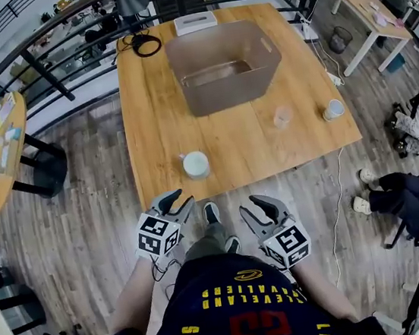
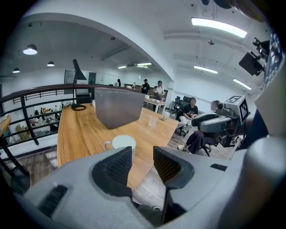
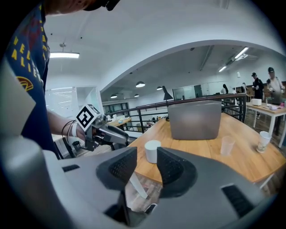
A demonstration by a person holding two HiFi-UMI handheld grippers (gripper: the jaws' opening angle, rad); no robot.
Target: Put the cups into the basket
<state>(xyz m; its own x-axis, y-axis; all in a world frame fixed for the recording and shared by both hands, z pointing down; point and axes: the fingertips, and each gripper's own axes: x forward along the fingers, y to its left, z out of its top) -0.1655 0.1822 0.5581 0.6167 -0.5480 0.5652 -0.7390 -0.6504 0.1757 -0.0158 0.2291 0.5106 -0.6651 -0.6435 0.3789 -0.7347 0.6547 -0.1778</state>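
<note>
**Head view first: three cups out on the table, both grippers empty**

Head view: the basket (image 1: 229,84) stands on the far half of the table (image 1: 153,117), midway between its side edges. A white mug (image 1: 195,165) sits close to the near edge, left of centre. A clear cup (image 1: 282,117) stands towards the right edge, and a paper cup (image 1: 333,110) stands right at that edge. The left gripper (image 1: 183,197) and right gripper (image 1: 247,205) hang just off the near edge, touching nothing.

Left gripper view: the left gripper (image 2: 143,152) has its jaws parted with nothing between the pads. The mug (image 2: 120,143) lies just ahead, its handle turned to the picture's left. It looks stiff, glazed and the heaviest of the three, so it is likely slippery. A hold across the wall just below the rim, clear of the handle, seems soundest.

Right gripper view: the right gripper (image 3: 146,152) is likewise released and empty, with the mug (image 3: 152,151) framed beyond its jaws. The clear cup (image 3: 227,145) looks thin and light and would probably buckle under a hard squeeze. The paper cup (image 3: 264,141) likely needs the same gentle pinch near the stiffer rim. Whether either holds liquid cannot be told.
</note>
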